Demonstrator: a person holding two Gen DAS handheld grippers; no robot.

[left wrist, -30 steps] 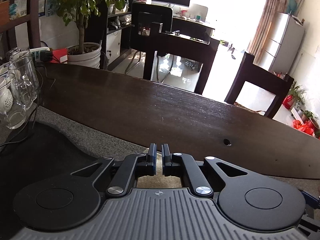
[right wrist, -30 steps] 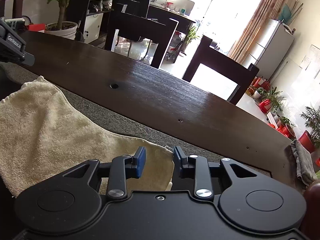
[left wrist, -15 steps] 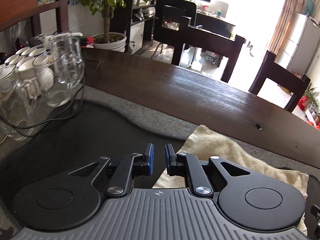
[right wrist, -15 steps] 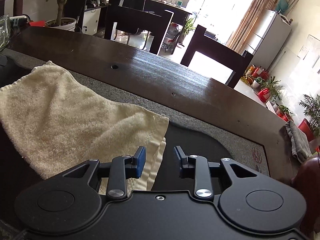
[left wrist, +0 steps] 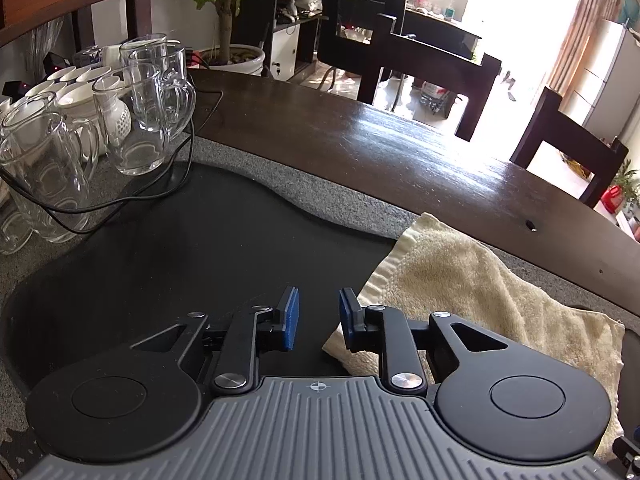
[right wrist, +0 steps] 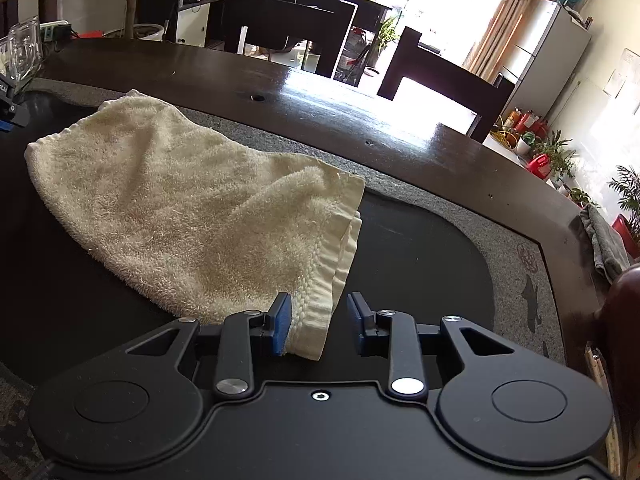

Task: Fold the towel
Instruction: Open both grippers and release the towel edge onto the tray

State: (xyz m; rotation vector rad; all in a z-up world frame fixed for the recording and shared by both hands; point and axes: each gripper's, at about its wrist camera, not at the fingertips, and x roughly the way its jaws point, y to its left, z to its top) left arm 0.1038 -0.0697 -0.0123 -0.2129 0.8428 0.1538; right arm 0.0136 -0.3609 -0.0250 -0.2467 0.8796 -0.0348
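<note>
**While doubled over on the mat: towel [right wrist: 180,208] free of both grippers**

Lies cream and looped on the black mat [left wrist: 180,260], folded once, with the top layer rumpled and bulging. Shows two hemmed edges stacked a little out of line at its right-hand end in the right wrist view. Reaches with its far corner onto the grey felt border [left wrist: 340,200] that rims the mat, just short of the dark wooden table [left wrist: 400,140].

Left gripper [left wrist: 318,318]: narrow gap, jaws just now opening, only bare mat between the blue pads [left wrist: 289,320]. Sits just beside the towel's left end. Hides the near corner of the cloth under its right finger; touching or not, cannot tell.

Right gripper [right wrist: 318,322]: moderately parted, not clamped. Frames the towel's hemmed near corner in the gap, close against the left pad and clear of the right one. No squeeze on the cloth to be seen.

Off to the left of the mat: a cluster of glass mugs [left wrist: 136,120] with white cups [left wrist: 76,92] behind, and a black cable [left wrist: 120,200] looped in front of them across felt and mat. At the table's right edge: a grey cloth [right wrist: 604,240] draped over the rim. Beyond the table: a dark chair [left wrist: 560,140] and a potted plant [left wrist: 228,20].
</note>
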